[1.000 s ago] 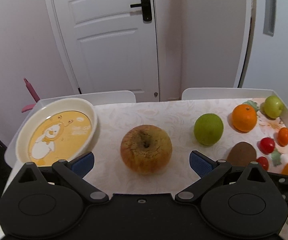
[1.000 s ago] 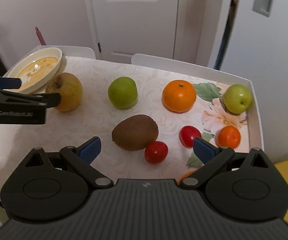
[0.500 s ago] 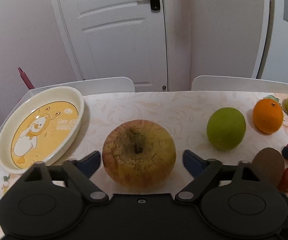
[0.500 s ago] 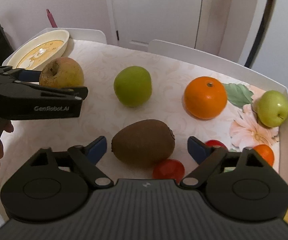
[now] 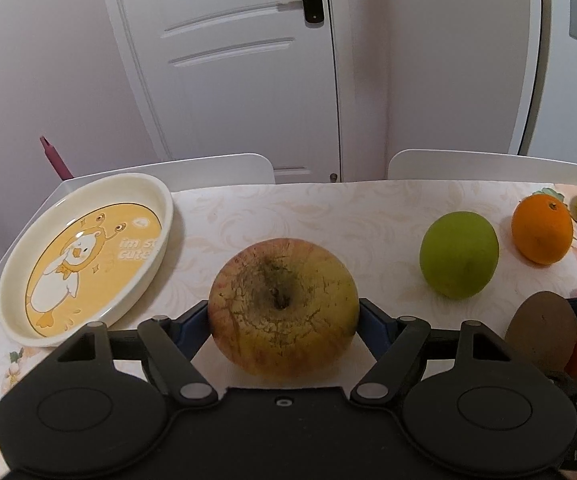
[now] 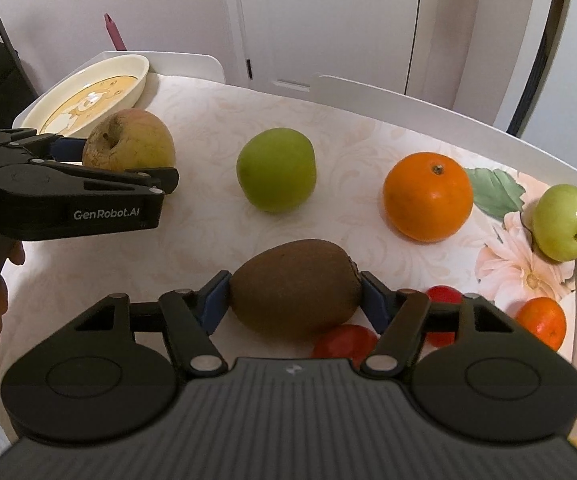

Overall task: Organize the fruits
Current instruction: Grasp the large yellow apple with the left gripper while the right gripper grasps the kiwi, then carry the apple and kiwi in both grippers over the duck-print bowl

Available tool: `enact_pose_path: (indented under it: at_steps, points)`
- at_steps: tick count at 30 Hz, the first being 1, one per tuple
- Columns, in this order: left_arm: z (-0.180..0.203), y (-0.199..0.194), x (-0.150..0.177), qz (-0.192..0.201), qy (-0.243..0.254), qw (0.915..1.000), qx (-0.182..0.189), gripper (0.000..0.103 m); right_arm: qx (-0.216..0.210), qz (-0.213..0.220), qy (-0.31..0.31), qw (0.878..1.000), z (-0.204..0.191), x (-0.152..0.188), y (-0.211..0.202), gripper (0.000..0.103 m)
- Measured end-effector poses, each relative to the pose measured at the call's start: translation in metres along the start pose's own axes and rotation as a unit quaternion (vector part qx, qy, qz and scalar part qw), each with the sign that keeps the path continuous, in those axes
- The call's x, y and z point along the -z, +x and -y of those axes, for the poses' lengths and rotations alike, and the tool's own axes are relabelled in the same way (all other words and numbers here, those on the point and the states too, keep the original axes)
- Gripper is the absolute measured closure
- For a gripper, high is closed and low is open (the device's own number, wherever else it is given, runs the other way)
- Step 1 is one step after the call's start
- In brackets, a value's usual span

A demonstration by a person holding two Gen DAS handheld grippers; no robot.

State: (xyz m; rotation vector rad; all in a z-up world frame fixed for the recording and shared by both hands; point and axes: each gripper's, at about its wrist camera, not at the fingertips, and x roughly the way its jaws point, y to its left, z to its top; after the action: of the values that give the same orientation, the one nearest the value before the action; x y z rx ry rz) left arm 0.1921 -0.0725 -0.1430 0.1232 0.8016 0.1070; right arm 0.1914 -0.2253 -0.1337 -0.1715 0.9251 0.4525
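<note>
Now | floral tablecloth (image 6: 216, 236) | white door (image 5: 240, 60) | left hand-held gripper (image 5: 284, 316) clamps apple (image 5: 284, 308) | right hand-held gripper (image 6: 294, 300) clamps kiwi (image 6: 294, 288)

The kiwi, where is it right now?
The kiwi sits low in the middle of the right wrist view, between the right gripper's pads, with two tomatoes just to its right.
</note>
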Motion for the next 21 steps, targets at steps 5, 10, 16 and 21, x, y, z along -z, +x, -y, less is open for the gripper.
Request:
enact_pose_path:
  at_steps: [5,10,16,21]
  points:
    - [-0.006,-0.008,0.005,0.000,-0.011,0.9999,0.003,0.023,-0.008,0.011,-0.003,1.000,-0.003,-0.003,-0.012,0.021]
    - [-0.018,-0.024,0.007,0.009,-0.024,0.9997,-0.001,0.023,-0.015,0.023,-0.008,1.000,-0.012,-0.013,-0.026,0.021]
    - [-0.042,-0.056,0.004,0.025,-0.042,0.9988,-0.011,0.023,-0.022,0.043,-0.017,0.999,-0.033,-0.035,-0.047,0.021]
    - [-0.071,-0.077,-0.005,0.044,-0.044,0.9979,-0.018,0.023,-0.027,0.058,-0.024,0.998,-0.059,-0.058,-0.056,0.021]
